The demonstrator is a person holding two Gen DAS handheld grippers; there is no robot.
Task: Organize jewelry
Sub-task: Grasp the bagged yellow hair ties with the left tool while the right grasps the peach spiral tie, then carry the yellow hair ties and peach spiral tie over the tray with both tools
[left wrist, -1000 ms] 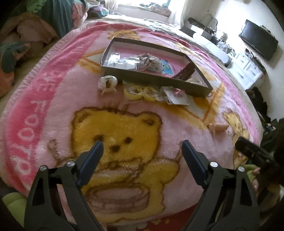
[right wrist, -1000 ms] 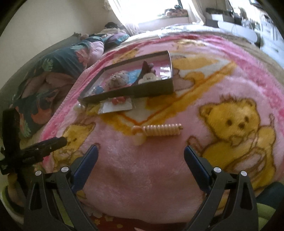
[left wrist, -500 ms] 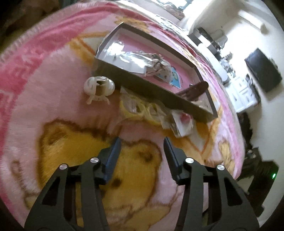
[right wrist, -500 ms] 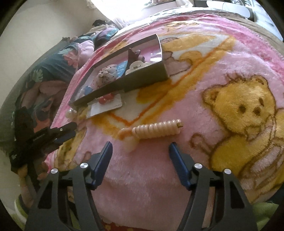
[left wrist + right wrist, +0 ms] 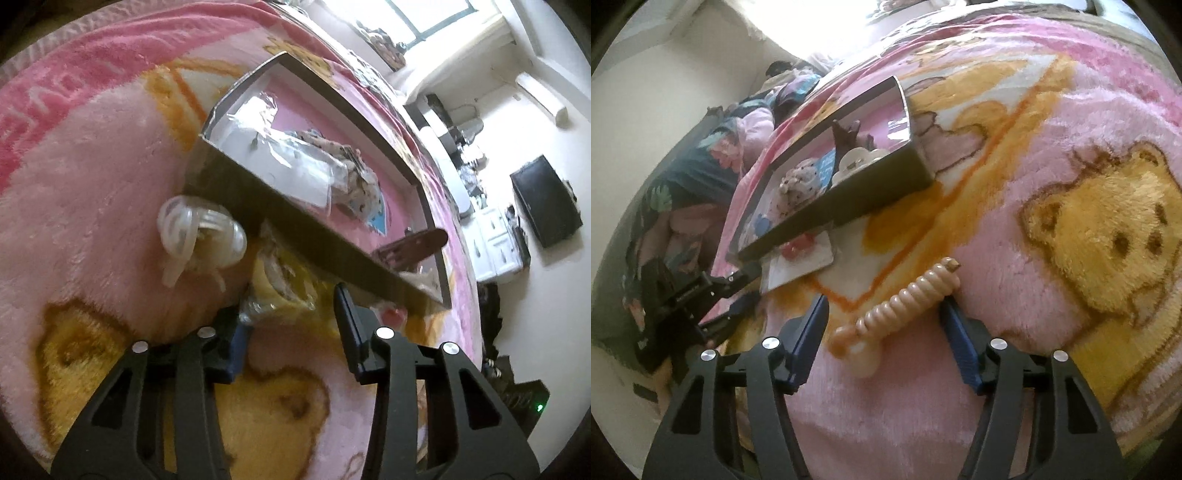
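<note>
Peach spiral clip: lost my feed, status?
Right gripper open, straddling peach spiral clip. Left gripper open at yellow packet. Box clear.

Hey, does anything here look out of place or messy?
Yes. Several pieces lie loose on the pink bear blanket outside the dark shallow box: a translucent white claw clip, yellow packeted items, a card with red pieces and a beige ribbed hair clip.
</note>
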